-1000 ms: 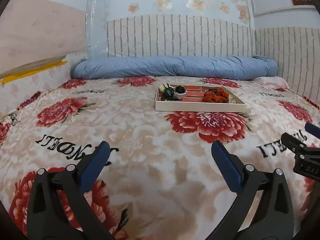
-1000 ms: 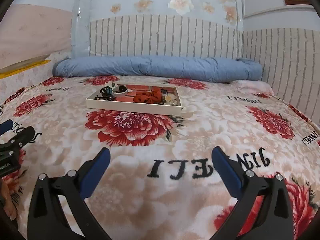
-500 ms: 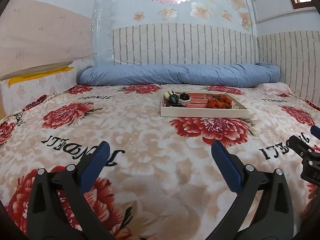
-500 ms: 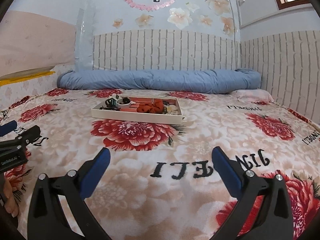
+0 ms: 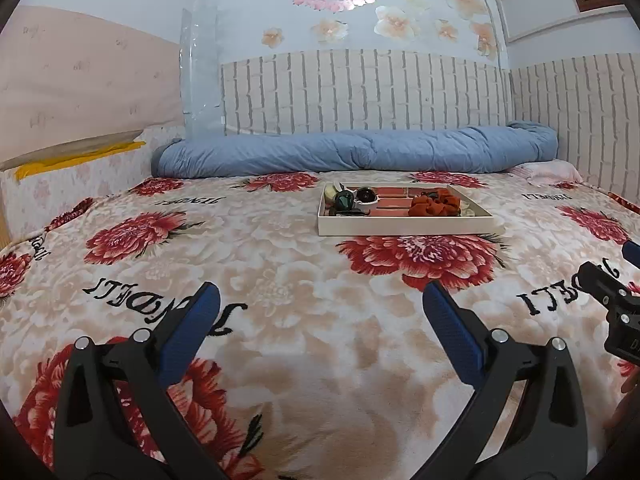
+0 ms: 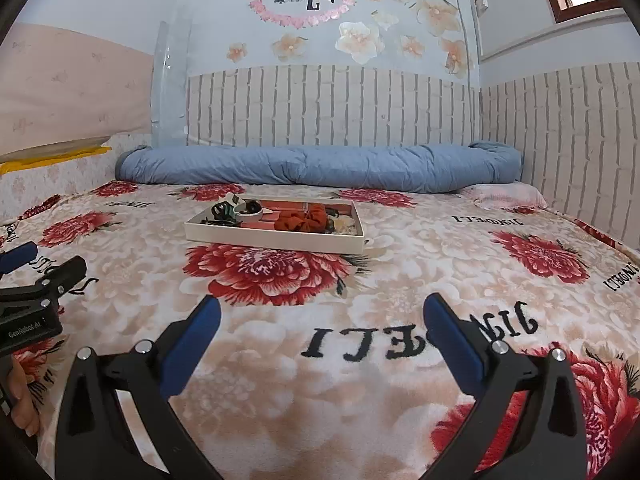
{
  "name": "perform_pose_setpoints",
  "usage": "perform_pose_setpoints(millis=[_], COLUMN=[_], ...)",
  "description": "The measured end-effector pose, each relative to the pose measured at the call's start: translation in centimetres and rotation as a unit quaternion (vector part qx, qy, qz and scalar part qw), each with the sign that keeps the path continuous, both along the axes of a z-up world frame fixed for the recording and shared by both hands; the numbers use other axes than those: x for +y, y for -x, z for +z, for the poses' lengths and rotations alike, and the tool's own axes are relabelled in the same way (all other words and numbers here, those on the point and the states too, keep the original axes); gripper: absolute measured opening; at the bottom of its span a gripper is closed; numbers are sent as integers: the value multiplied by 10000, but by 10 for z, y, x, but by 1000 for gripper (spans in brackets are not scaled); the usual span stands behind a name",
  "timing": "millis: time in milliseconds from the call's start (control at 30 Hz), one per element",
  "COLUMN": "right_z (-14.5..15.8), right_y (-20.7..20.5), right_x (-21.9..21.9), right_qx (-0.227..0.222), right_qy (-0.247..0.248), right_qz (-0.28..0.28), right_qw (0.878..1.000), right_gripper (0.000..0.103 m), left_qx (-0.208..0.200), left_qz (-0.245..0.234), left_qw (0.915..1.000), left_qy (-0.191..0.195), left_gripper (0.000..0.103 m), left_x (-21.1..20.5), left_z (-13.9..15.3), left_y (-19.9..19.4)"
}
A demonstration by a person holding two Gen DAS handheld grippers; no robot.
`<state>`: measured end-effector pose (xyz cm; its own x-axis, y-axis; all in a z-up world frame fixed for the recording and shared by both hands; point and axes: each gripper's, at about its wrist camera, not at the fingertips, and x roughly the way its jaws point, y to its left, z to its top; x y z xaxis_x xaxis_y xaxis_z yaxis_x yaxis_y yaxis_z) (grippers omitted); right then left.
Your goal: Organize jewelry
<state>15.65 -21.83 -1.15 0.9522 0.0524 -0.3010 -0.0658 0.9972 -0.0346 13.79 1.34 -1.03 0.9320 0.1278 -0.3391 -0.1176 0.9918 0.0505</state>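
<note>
A shallow cream tray (image 5: 404,227) (image 6: 272,237) lies on the bed, well ahead of both grippers. It holds an orange-red scrunchie (image 5: 434,204) (image 6: 308,218), dark hair clips (image 5: 344,202) (image 6: 222,212) at its left end, a small white dish (image 5: 366,196) (image 6: 250,210) and pale pieces (image 6: 346,222) at its right end. My left gripper (image 5: 318,304) hovers open over the blanket with nothing between its fingers. My right gripper (image 6: 320,314) is open too, and also holds nothing. Each gripper shows at the edge of the other's view.
A floral blanket (image 5: 260,272) (image 6: 400,280) covers the bed. A rolled blue quilt (image 5: 352,154) (image 6: 320,168) lies along the brick-patterned wall behind the tray. A pink pillow (image 6: 504,196) sits at the far right. A hand (image 6: 22,400) holds the left gripper.
Both cameras have tilted upward, so the tray and quilt sit lower in view and more wall shows. Both grippers stay open.
</note>
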Motion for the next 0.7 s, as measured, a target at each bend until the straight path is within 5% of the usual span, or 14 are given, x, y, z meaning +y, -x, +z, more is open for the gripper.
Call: perform_pose_setpoints(millis=[700], right_z=[3], right_y=[3], right_x=[2], right_qx=[-66], right_qy=[14], right_qz=[3], right_qw=[10000], right_gripper=[99], left_qx=[14], left_qz=[1], left_qw=[10000], left_qy=[77], left_gripper=[98], left_x=[3], left_z=[-1], left_y=[-1])
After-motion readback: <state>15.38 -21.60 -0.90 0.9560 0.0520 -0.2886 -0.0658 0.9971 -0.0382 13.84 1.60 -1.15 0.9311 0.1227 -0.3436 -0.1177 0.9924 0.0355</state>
